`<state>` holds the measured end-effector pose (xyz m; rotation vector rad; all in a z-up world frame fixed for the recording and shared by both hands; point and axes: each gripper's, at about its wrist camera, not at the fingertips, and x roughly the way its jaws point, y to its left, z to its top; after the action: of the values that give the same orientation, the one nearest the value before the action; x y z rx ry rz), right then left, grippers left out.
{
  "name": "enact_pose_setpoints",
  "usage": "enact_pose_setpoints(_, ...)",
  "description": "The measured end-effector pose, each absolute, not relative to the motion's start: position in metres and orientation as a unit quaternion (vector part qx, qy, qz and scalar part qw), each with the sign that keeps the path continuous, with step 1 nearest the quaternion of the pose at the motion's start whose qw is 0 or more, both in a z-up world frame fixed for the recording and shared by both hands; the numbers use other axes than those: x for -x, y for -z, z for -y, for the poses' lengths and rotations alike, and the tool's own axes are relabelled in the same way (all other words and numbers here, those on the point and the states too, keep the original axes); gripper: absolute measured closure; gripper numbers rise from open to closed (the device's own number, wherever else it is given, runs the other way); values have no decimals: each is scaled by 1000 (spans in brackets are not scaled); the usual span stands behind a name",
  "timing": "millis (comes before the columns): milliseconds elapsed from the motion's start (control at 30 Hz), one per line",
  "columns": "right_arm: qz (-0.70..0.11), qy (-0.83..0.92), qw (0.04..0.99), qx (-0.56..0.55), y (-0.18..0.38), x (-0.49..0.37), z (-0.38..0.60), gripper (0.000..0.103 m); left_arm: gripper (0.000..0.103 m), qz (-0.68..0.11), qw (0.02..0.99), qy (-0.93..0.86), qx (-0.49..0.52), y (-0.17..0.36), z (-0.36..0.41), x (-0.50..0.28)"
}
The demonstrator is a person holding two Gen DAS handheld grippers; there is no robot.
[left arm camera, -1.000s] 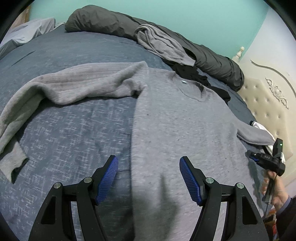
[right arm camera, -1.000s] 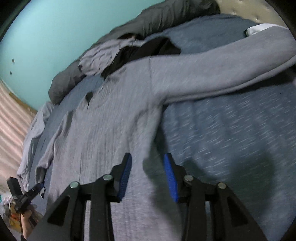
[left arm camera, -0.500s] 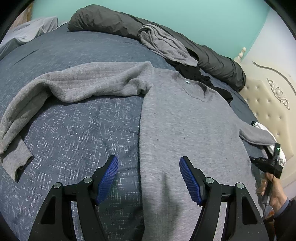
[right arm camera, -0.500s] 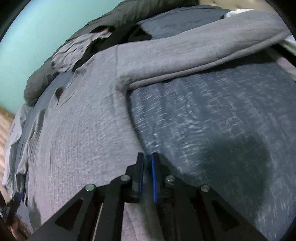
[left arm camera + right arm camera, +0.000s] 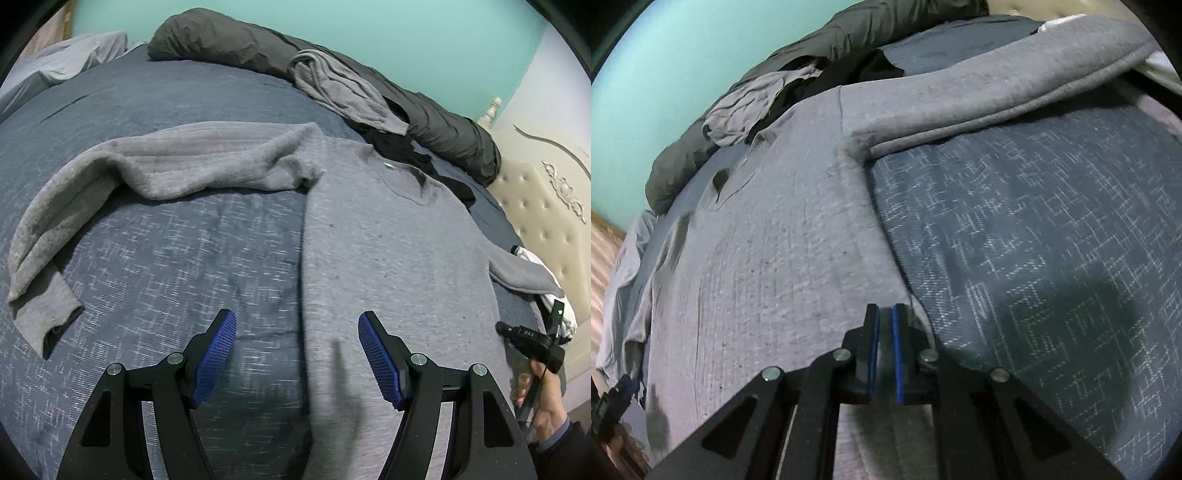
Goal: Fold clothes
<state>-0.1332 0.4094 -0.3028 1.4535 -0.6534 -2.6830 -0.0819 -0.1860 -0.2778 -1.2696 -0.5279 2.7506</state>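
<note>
- The right gripper (image 5: 883, 341) had its blue pads (image 5: 894, 347) drawn nearly together, clamped on the side edge of the grey sweater (image 5: 768, 266) low on the body — only a thin strip of cloth showed between them, and how deep the bite went could not be made out.
- The left gripper (image 5: 297, 354) hung over the bed with its fingers (image 5: 218, 350) wide apart, holding nothing; the sweater's other side edge ran up between them, and whether the tips touched the cloth could not be told.
- The sweater lay flat, front up, on the blue-grey bedspread (image 5: 177, 266), neckline (image 5: 402, 181) pointing to the far side of the bed. Its hem was cut off by the bottom of both views.
- One sleeve (image 5: 155, 173) stretched sideways, bent, and ended at a cuff lying on the spread; the other sleeve (image 5: 997, 85) ran off toward the bed's edge, its end out of sight past the rim of the right view.
- Beyond the collar lay a crumpled lighter grey garment (image 5: 340, 92) on top of something black (image 5: 399, 147) — too bunched to say what it was — and a long dark grey rolled duvet (image 5: 240, 48) against the teal wall (image 5: 406, 33).
- At the far right of the left view, a hand (image 5: 543, 398) gripped the right tool's handle, a dark sleeve cut off by the frame, in front of a cream tufted headboard (image 5: 535, 192).
- A white item (image 5: 539, 266) by the second sleeve was mostly hidden.
</note>
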Motion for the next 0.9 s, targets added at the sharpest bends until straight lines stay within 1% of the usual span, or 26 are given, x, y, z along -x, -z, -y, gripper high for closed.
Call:
enact_pose_setpoints(100, 204, 869, 0, -452, 294, 133, -404, 97, 30, 173, 19, -895, 410, 276, 195, 80)
enact_pose_setpoints(133, 209, 872, 0, -442, 291, 133, -401, 94, 30, 174, 15, -895, 409, 276, 198, 79)
enact_pose_setpoints(267, 227, 884, 8, -410, 280, 125, -399, 94, 30, 177, -6, -896, 407, 273, 212, 76)
enact_pose_setpoints(667, 289, 875, 73, -382, 278, 146, -376, 92, 30, 203, -121, -874, 425, 256, 324, 60)
enact_pose_setpoints(900, 298, 873, 93, -375, 274, 146, -369, 85, 30, 212, -154, -849, 459, 279, 360, 65)
